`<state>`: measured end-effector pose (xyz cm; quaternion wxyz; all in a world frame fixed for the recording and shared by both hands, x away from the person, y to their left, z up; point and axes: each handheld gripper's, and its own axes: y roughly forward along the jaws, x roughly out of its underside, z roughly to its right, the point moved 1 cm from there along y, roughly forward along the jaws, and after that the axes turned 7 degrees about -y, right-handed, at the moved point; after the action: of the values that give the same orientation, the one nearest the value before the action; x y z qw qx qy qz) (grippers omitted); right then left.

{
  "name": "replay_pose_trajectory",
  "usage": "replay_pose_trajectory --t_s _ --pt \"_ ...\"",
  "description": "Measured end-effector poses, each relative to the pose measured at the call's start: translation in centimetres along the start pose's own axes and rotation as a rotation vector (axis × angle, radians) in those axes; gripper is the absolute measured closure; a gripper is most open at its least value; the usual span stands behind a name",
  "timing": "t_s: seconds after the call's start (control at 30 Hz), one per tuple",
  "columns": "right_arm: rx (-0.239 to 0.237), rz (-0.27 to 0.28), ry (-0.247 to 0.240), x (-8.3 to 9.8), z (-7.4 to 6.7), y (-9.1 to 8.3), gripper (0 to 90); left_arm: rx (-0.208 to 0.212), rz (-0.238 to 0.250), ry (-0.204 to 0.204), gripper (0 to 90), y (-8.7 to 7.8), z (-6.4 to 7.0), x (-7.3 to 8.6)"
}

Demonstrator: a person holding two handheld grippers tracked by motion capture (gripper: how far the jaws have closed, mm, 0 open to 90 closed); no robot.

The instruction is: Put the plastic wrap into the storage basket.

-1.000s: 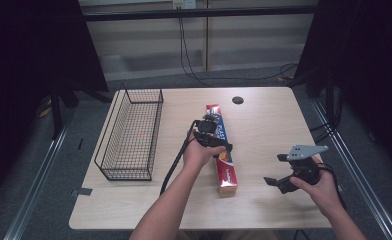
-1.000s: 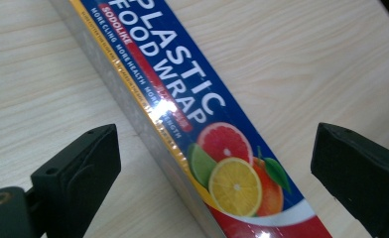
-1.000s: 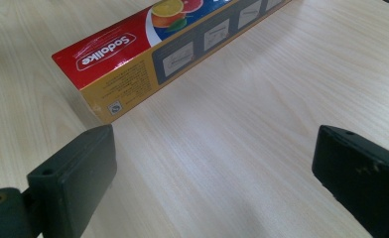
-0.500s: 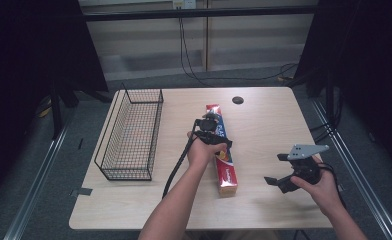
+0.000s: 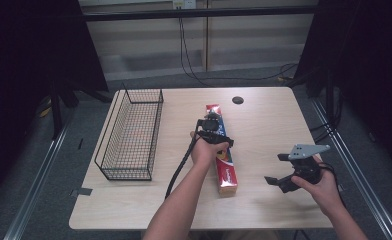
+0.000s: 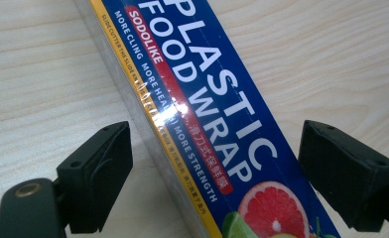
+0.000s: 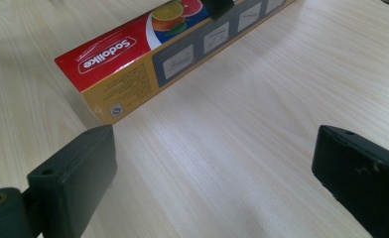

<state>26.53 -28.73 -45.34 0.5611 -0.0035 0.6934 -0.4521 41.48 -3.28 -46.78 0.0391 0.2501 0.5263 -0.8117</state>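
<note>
My left gripper point(image 6: 217, 163) straddles the plastic wrap box point(image 6: 207, 124) mid-frame, jaws just closing, pads not yet touching; right gripper point(image 5: 289, 172) spread, idle lower right.

Left gripper point(image 5: 211, 131): pointed down, arm extended forward over mid-table; jaws apart and just closing.
Right gripper point(image 5: 284, 172): held low at the right; jaws wide apart, nothing between.

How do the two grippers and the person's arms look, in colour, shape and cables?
Both grippers are black with blocky rectangular pads. The left gripper trails a thick black cable. The right gripper carries a grey three-cornered plate on top. The forearms show no sleeves.
</note>
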Motion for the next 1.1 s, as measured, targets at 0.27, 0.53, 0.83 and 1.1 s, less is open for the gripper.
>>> replay_pose_trajectory --t_s 0.27,0.53,0.83,1.1 --pt "0.000 0.004 0.000 0.0 0.0 0.0 3.4 0.013 -0.016 -0.029 20.4 0.3 0.0 0.0" --pt "-0.002 -0.003 -0.009 0.0 -0.1 0.0 3.4 -0.010 -0.057 -0.075 27.9 -0.8 -0.9 0.3" --pt "-0.005 -0.003 -0.008 0.0 -0.1 0.1 3.4 -0.048 -0.095 -0.084 35.5 -2.4 -2.6 0.6" --pt "-0.012 -0.001 -0.020 0.0 -0.2 0.2 3.7 -0.071 -0.113 -0.104 35.4 -2.5 -3.3 0.3"
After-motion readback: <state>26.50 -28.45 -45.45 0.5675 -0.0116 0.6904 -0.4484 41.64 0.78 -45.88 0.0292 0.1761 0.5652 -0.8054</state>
